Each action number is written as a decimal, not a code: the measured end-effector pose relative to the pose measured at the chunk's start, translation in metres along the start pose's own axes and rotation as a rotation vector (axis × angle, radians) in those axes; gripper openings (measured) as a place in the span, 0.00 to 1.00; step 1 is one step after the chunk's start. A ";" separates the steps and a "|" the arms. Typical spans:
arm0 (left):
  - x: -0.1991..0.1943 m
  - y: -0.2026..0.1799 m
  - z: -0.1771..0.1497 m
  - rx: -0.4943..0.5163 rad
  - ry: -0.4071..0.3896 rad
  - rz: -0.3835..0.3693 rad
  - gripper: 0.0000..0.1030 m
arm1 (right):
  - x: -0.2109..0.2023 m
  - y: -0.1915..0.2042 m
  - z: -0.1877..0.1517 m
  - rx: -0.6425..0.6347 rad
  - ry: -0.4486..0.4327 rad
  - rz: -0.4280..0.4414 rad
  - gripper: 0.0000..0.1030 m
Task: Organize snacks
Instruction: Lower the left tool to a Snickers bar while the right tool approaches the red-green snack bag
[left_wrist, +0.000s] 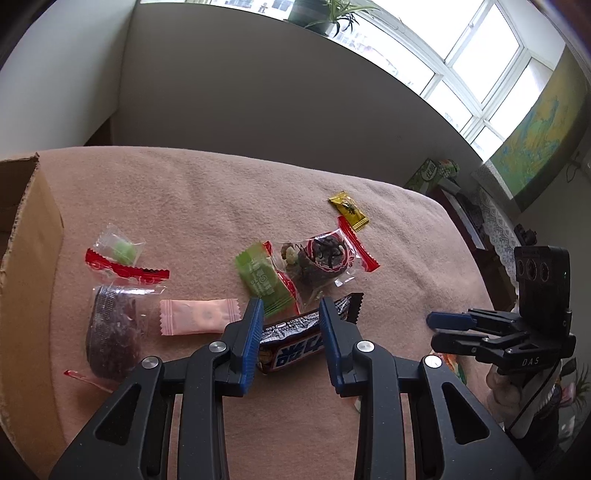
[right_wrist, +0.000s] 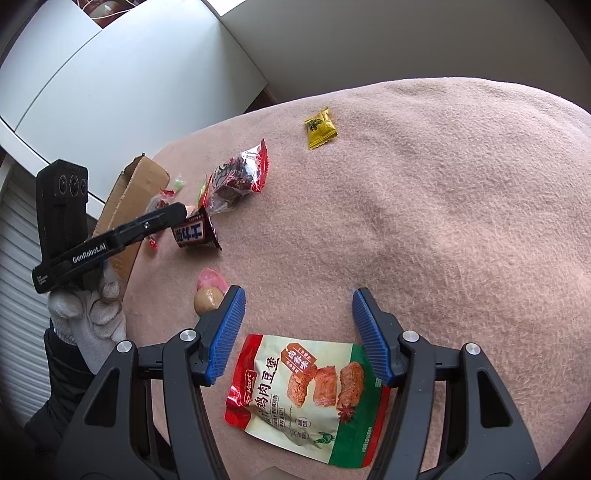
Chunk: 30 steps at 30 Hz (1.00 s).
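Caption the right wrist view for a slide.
Open right gripper poised over a chicken snack pouch on the pink blanket.

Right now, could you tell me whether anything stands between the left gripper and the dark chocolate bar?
Nothing visible does. The left gripper has its open fingers straddling the chocolate bar already; the green packet lies just beyond it.
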<state>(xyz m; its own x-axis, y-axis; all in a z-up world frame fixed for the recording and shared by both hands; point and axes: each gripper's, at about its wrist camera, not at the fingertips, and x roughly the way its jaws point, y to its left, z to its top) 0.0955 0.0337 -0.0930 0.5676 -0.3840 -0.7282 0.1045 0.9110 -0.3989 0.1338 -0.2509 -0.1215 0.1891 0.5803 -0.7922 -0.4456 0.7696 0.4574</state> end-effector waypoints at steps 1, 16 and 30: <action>0.000 0.003 0.002 -0.018 -0.003 -0.002 0.29 | -0.001 0.000 -0.002 0.002 0.007 -0.003 0.61; -0.011 -0.025 -0.029 0.131 0.044 -0.017 0.29 | -0.022 -0.004 -0.033 0.033 0.041 0.049 0.62; -0.001 -0.015 -0.030 0.052 0.102 -0.101 0.44 | -0.024 0.001 -0.045 0.049 0.041 -0.010 0.62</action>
<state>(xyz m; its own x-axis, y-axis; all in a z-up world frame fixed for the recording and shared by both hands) 0.0691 0.0162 -0.1029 0.4669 -0.4848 -0.7396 0.2004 0.8726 -0.4454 0.0898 -0.2762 -0.1207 0.1572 0.5617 -0.8123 -0.3998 0.7883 0.4677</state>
